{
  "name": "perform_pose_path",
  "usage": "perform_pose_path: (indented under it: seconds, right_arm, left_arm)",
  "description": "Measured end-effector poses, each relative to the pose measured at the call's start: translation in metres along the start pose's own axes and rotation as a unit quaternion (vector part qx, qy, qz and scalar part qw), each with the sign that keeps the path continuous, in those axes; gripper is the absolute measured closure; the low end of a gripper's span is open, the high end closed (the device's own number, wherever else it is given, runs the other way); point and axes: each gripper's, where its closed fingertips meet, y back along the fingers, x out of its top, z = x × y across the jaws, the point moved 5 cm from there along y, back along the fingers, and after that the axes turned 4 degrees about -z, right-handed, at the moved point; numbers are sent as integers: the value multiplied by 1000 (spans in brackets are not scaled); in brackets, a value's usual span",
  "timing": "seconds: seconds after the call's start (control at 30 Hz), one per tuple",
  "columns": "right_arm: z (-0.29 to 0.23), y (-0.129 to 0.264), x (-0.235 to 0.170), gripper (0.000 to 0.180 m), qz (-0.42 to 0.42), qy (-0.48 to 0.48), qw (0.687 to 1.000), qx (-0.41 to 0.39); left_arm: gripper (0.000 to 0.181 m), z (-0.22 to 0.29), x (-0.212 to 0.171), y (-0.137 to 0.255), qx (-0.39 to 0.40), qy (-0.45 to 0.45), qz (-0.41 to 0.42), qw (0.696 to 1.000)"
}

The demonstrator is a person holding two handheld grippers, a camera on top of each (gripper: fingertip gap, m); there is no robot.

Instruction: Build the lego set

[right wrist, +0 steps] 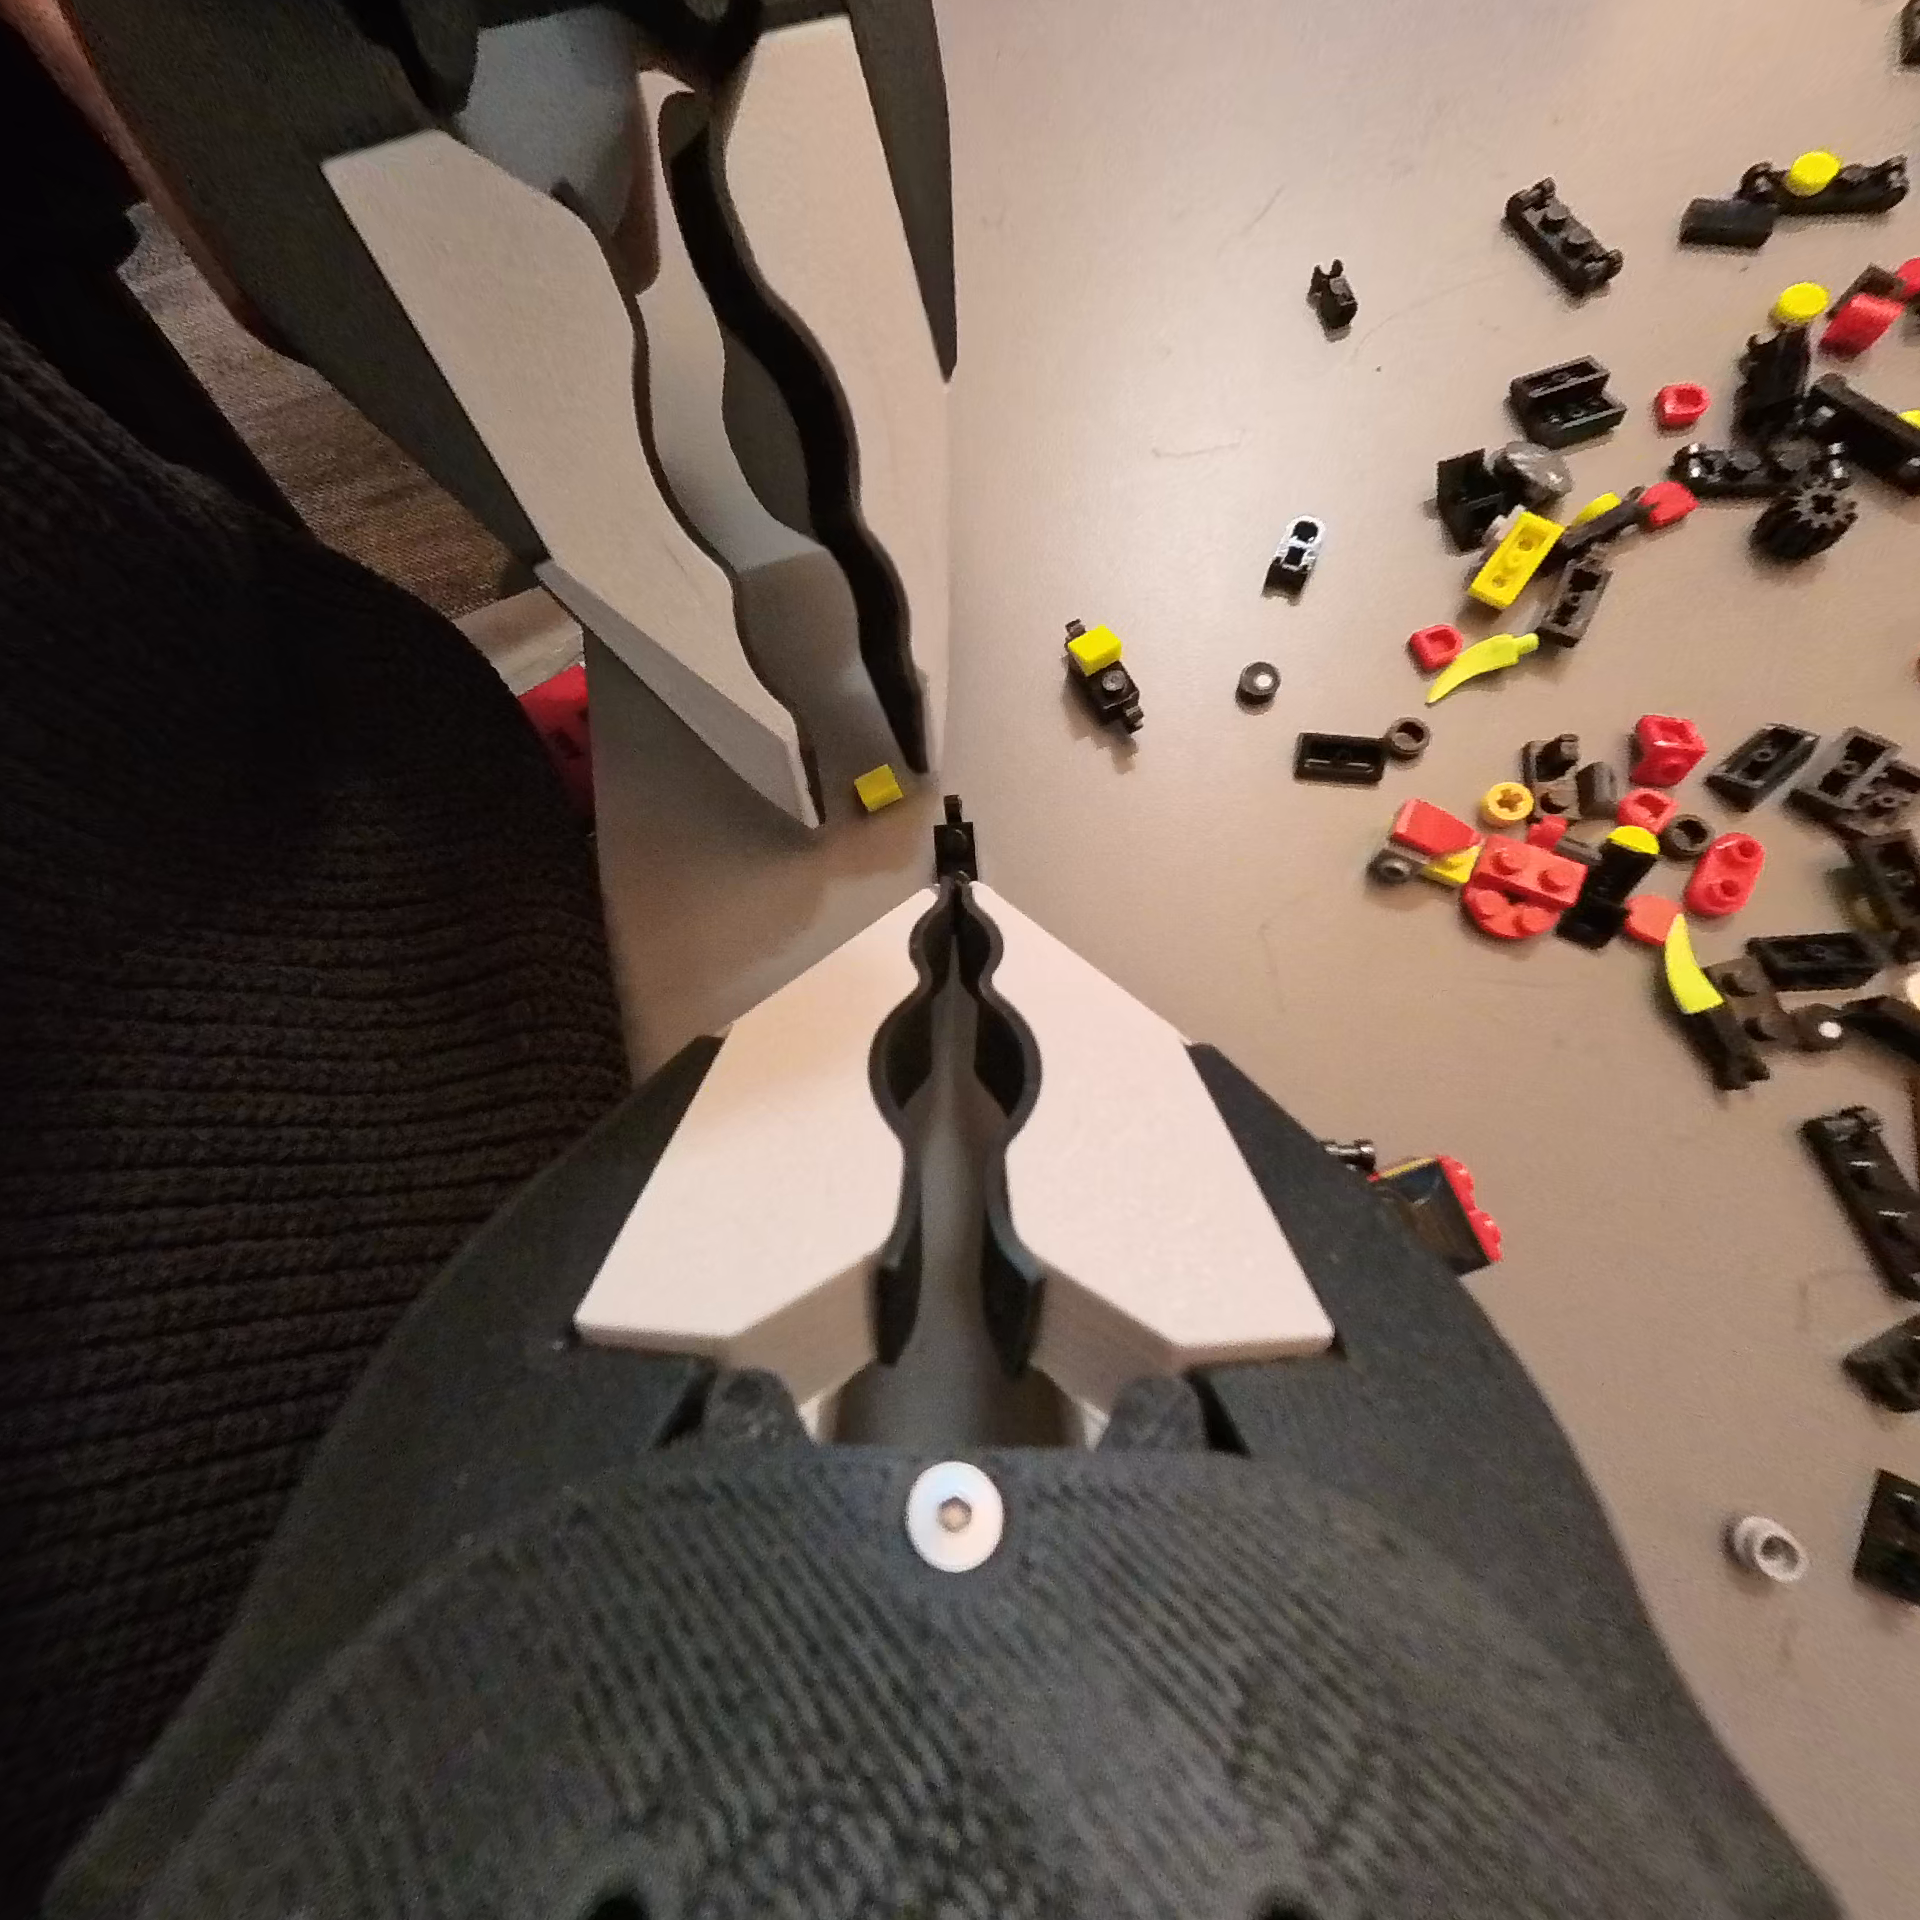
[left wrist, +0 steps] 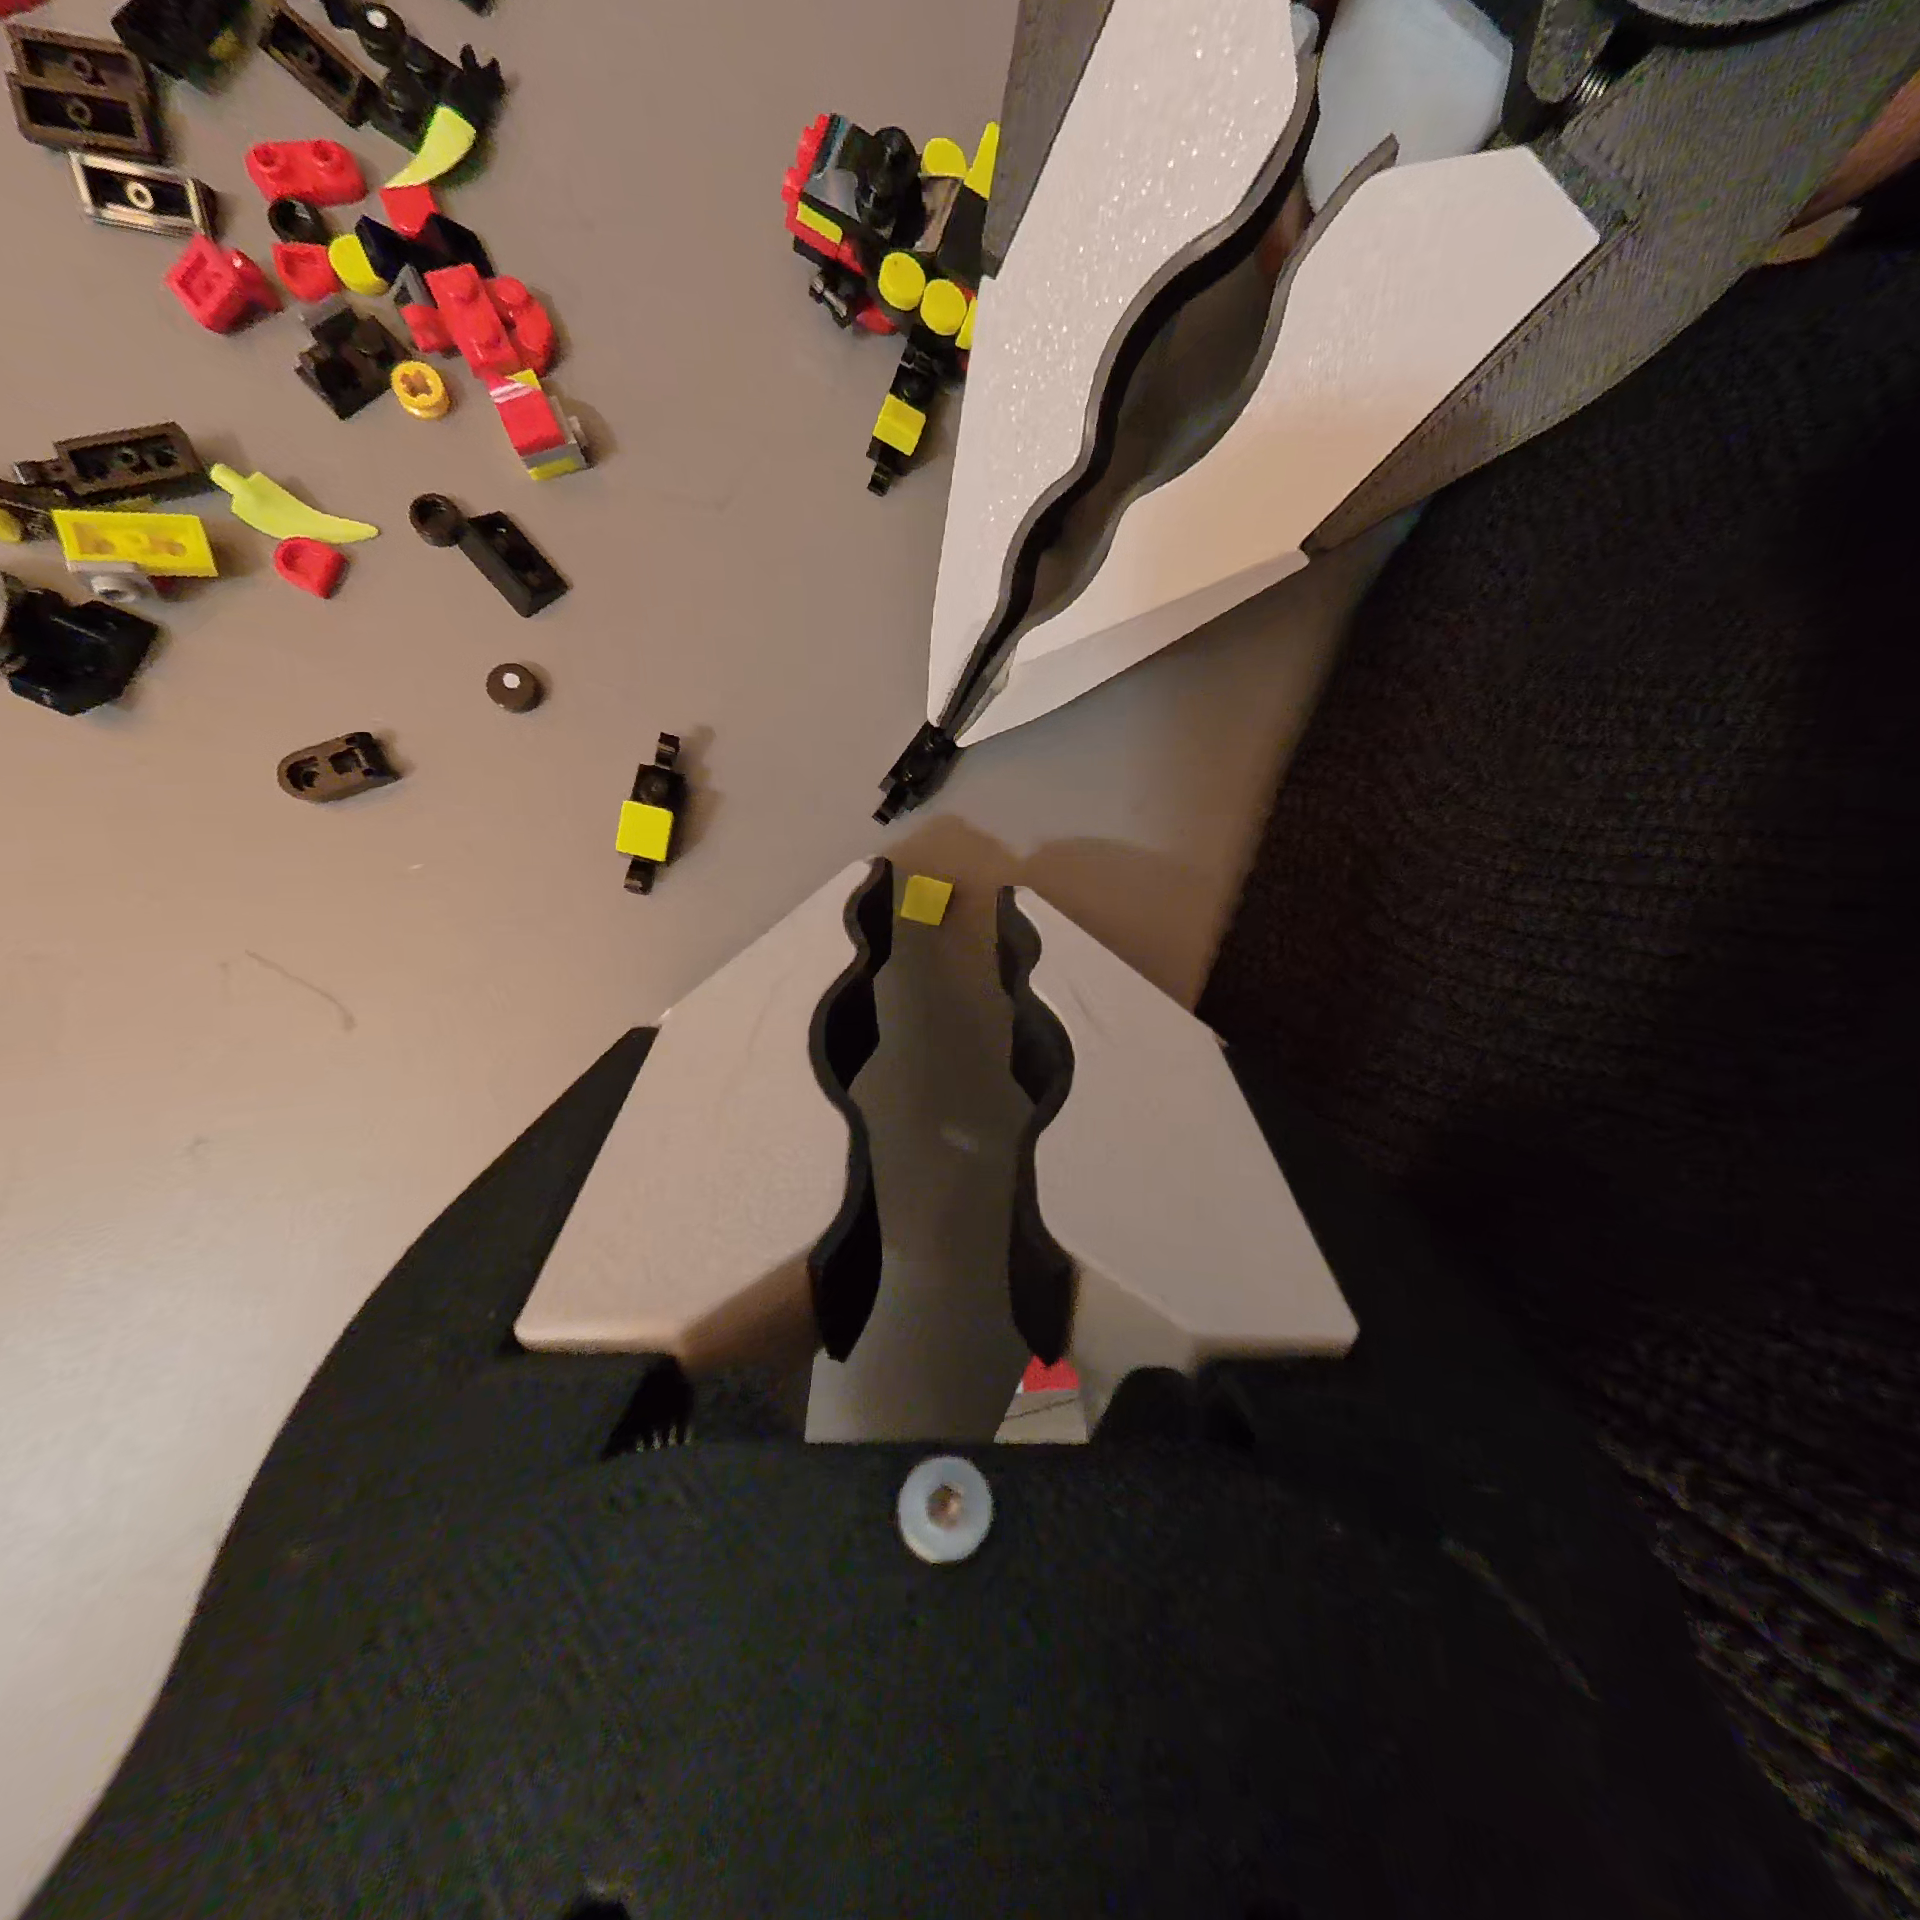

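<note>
My right tongs point(right wrist: 956, 883) are pinched together on a tiny black clip piece point(right wrist: 954, 840), held right by the counter's near edge. My left tongs point(left wrist: 943, 883) are apart, straddling a small yellow tile point(left wrist: 925, 899) lying flat on the counter point(left wrist: 520, 1039). That tile looks featherlight, hard and slick, so I'd grab it by its side edges, gently, or it'll probably ping away.

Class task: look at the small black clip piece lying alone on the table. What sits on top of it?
A flat square yellow tile sits on the black clip piece, covering its middle. The clip ends stick out on both sides. Whatever lies under the tile is covered.
</note>
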Motion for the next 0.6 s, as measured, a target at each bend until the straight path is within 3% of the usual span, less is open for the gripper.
perform_pose_path:
  seconds: [0.6]
  right_arm:
    - [-1,0,0,180,0,-1,1000,4]
  left_arm:
    - [169,-1,-3,-3,33,-31,-12,999]
